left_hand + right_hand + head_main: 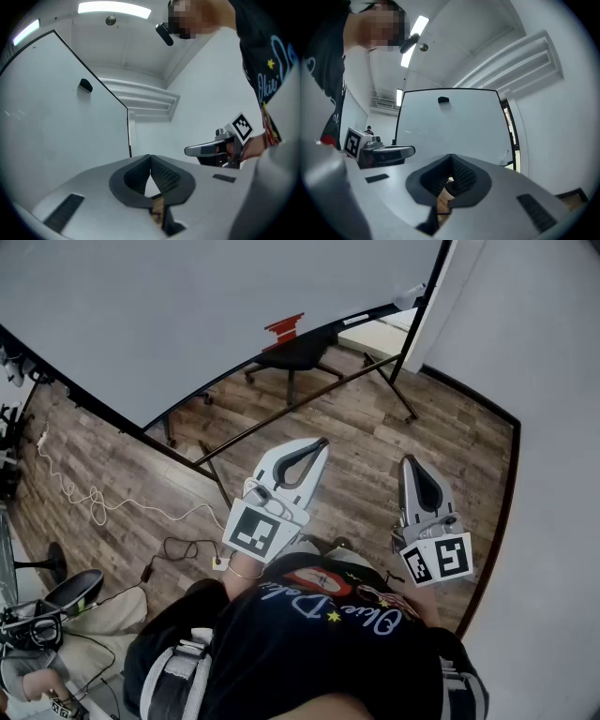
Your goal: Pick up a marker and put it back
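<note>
Left gripper (pixel 322 444) and right gripper (pixel 406 465), side by side and apart, each have their jaws pressed together on nothing and are held above the wooden floor (pixel 375 442), pointing at the whiteboard (pixel 187 315) beyond. A black chair (pixel 295 352) stands behind the board's frame. The marker cannot be identified with certainty; a small slim object (pixel 506 153) sits at the board's right edge.

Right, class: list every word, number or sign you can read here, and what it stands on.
On the black shirt: white cursive lettering, too distorted to read.
On the left tool and right tool: cubes with square black-and-white codes, no letters.
Nothing else readable.
</note>
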`<action>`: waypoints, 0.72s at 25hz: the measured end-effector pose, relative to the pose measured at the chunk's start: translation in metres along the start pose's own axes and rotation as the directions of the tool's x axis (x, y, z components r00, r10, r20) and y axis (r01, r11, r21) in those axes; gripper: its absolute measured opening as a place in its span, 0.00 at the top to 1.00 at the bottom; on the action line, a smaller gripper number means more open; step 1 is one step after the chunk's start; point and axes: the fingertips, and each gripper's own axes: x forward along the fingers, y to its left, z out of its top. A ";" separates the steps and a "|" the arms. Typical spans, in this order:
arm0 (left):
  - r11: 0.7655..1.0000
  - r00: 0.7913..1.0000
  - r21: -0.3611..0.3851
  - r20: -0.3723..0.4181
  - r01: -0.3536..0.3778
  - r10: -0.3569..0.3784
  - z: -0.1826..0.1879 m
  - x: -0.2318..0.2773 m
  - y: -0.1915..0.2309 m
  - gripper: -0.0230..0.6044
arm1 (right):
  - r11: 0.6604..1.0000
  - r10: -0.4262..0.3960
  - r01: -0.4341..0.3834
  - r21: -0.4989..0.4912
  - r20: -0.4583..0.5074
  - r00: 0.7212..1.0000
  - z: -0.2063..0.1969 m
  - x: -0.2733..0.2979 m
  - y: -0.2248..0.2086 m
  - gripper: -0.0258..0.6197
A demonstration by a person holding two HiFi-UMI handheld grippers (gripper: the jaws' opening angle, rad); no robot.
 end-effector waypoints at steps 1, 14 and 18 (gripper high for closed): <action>1.000 1.000 -0.002 0.000 0.001 -0.001 0.000 0.000 0.001 0.96 | 1.000 -0.002 0.002 0.001 0.000 1.000 0.000 0.001 0.000 0.96; 0.999 0.999 -0.020 0.002 0.032 -0.032 -0.008 0.002 0.014 0.96 | 0.999 -0.042 0.042 0.013 0.017 0.999 -0.001 0.011 -0.003 0.96; 0.999 0.999 -0.031 0.003 0.037 -0.037 -0.011 -0.002 0.026 0.96 | 0.999 -0.049 0.049 0.007 0.012 0.999 -0.002 0.019 0.003 0.96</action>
